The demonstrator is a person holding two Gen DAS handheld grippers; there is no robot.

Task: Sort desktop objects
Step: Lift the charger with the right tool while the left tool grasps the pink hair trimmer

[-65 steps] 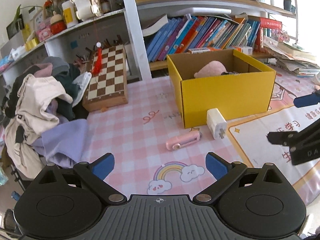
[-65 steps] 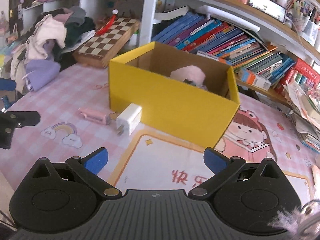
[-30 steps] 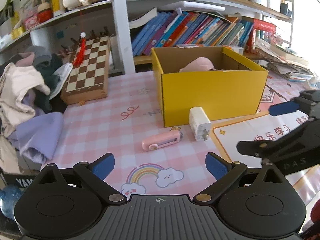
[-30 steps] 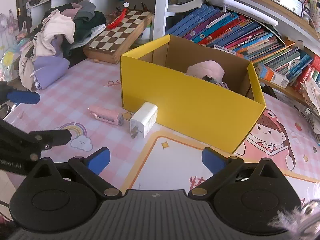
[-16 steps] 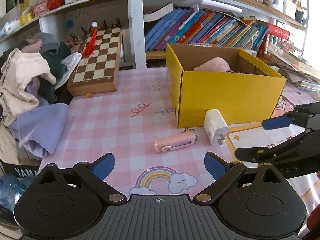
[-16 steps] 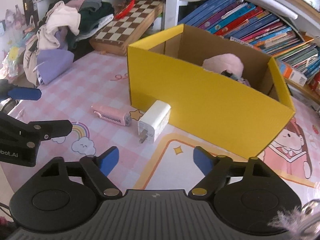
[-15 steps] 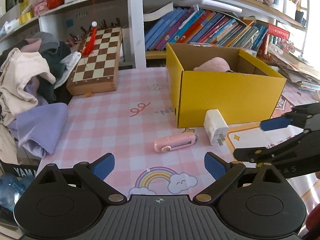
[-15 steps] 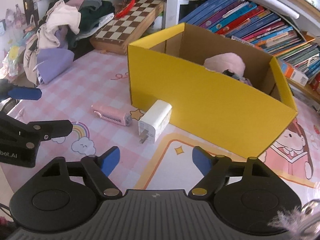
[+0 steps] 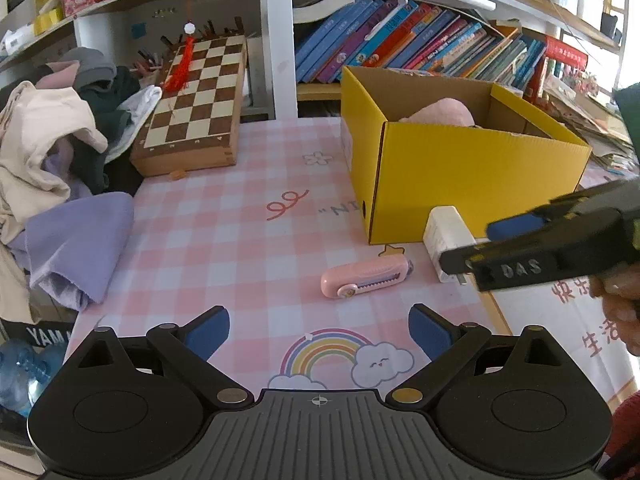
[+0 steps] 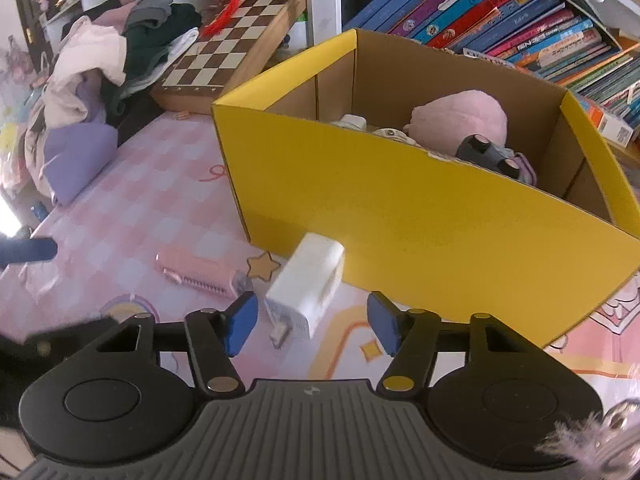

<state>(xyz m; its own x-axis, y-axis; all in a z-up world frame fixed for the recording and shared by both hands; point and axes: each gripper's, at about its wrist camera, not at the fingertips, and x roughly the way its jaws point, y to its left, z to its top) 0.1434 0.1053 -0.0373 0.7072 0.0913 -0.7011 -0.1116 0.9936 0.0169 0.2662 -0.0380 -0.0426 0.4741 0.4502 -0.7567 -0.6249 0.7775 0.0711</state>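
Your right gripper (image 10: 312, 322) is closing around the charger (image 10: 308, 280), its pads not yet touching it; if they catch only the near corner, it may twist out or skid into the box (image 10: 400, 216). The charger is a white block, prongs toward you, just beside the box's front wall. Your left gripper (image 9: 318, 330) hangs spread and empty.

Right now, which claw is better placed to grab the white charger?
Right. The right claw already straddles the charger, jaws closing. The left claw hangs back over the rainbow print.
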